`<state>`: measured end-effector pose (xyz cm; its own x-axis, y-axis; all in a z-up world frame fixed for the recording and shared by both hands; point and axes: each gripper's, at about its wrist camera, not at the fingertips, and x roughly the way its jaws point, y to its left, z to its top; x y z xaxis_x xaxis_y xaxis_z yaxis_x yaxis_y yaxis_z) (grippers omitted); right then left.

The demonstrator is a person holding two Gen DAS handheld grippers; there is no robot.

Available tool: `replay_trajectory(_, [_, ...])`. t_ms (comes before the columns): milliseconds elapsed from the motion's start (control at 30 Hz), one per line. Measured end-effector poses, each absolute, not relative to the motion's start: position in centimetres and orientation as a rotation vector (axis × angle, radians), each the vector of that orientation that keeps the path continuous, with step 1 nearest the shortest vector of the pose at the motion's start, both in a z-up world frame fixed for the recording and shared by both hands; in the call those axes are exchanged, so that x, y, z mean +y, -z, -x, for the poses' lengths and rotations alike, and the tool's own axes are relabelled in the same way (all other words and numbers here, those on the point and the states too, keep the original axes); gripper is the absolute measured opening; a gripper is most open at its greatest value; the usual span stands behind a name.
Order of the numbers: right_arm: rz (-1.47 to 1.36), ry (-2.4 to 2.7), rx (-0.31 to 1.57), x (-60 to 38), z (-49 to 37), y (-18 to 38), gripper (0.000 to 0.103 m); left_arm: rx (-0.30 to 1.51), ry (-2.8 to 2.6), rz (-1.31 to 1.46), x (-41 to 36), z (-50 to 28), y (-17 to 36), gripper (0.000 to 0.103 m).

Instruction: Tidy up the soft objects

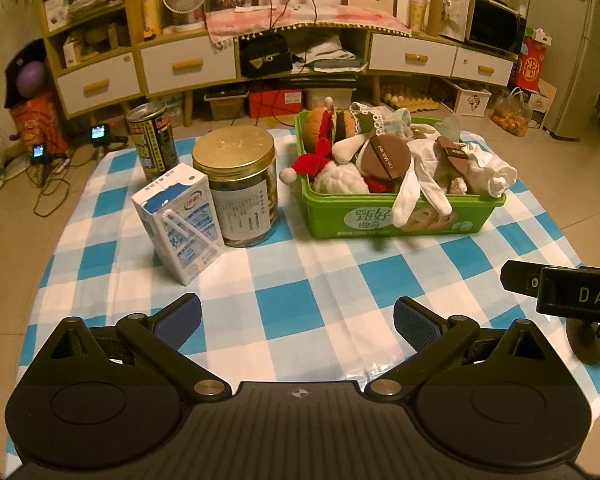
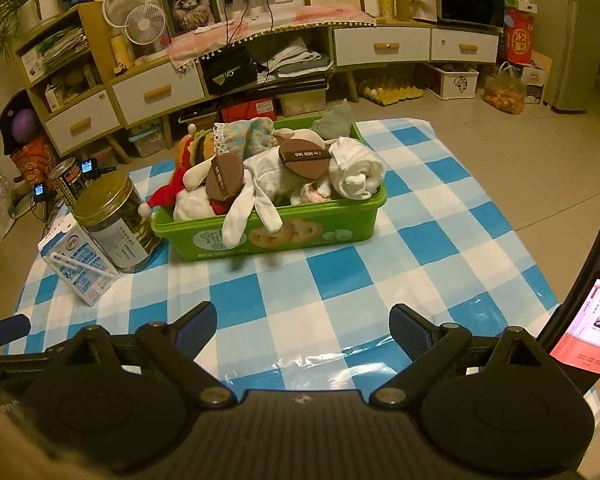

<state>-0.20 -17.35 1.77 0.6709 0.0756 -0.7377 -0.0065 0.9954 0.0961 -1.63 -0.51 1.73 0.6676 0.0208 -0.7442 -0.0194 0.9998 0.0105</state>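
Both the left gripper (image 1: 297, 318) and right gripper (image 2: 302, 326) gape empty over the counter (image 1: 300, 280) (green bin (image 1: 400, 216) heaped with soft toys).

Left gripper (image 1: 297, 322): jaws wide apart, holding nothing. Right gripper (image 2: 302, 326): same, empty. Both held level, side by side.

Warm light fills the room: beige tiled floor (image 2: 480, 136), a long wooden sideboard (image 1: 188, 66) with white drawers against the far wall, a fridge (image 1: 580, 52) at far right.
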Motion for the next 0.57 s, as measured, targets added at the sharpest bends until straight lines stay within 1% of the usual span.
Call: replay_trajectory(567, [-0.082,-0.041,0.845,-17.44,0.11,-1.44,0.062,0.858,-0.009,-0.003,-0.53,1.64,-1.43,0.098])
